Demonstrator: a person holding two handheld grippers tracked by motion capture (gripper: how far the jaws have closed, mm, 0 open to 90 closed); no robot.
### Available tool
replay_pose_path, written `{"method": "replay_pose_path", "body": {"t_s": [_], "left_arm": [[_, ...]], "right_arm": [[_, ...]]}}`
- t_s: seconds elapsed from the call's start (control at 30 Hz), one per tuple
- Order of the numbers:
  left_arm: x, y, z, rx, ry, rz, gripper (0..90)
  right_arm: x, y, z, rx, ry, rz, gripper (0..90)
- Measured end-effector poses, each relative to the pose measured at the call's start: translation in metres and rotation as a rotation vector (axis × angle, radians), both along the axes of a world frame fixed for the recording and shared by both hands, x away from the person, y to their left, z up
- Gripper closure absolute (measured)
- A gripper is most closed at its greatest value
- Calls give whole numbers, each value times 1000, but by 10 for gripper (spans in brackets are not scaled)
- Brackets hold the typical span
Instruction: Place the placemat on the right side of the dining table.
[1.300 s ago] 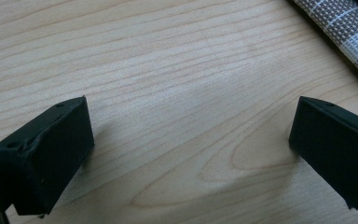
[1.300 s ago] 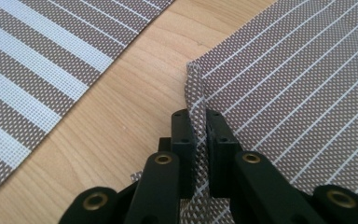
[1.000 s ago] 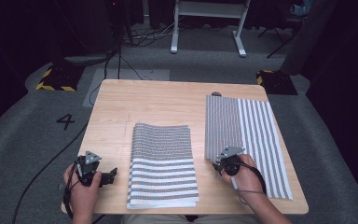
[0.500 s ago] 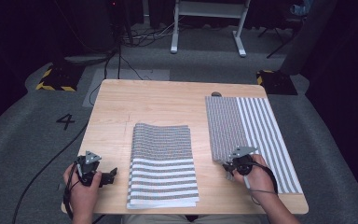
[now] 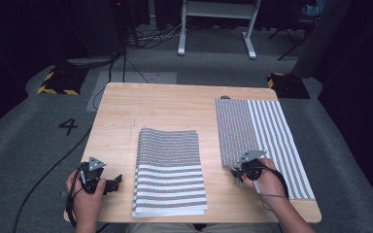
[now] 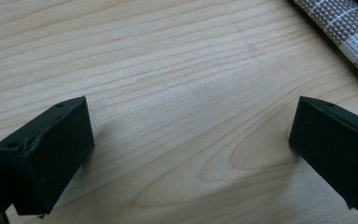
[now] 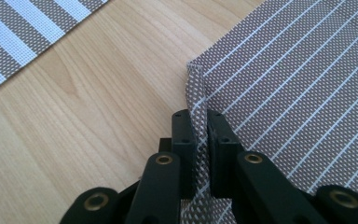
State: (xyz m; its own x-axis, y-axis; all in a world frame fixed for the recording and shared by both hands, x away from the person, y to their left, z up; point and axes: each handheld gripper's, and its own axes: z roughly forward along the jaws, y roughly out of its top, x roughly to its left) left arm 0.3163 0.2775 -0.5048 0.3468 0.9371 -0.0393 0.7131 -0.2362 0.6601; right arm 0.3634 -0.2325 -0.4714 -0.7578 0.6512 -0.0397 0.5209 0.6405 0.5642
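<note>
The wooden table [image 5: 175, 111] is evenly and brightly lit from above, while the surrounding floor falls off into near-black at the frame edges. In the left gripper view the jaws cast soft shadows on the wood grain. Both gripper views are sharp, without glare.

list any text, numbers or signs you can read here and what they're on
"4": a dark numeral on the grey floor mat, left of the table.
Yellow-and-black hazard stripes, no wording, on a floor block beyond the table's left corner.
No readable print on the folded striped cloth, the flat striped cloth, or either gripper.
</note>
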Motion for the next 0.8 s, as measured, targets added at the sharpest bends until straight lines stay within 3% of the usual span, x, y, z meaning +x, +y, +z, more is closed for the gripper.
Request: {"method": "replay_pose_path", "body": {"t_s": [0.8], "left_arm": [[0, 0, 0, 0, 0, 4, 0]], "right_arm": [[-3, 1, 0, 19, 8, 0, 815]]}}
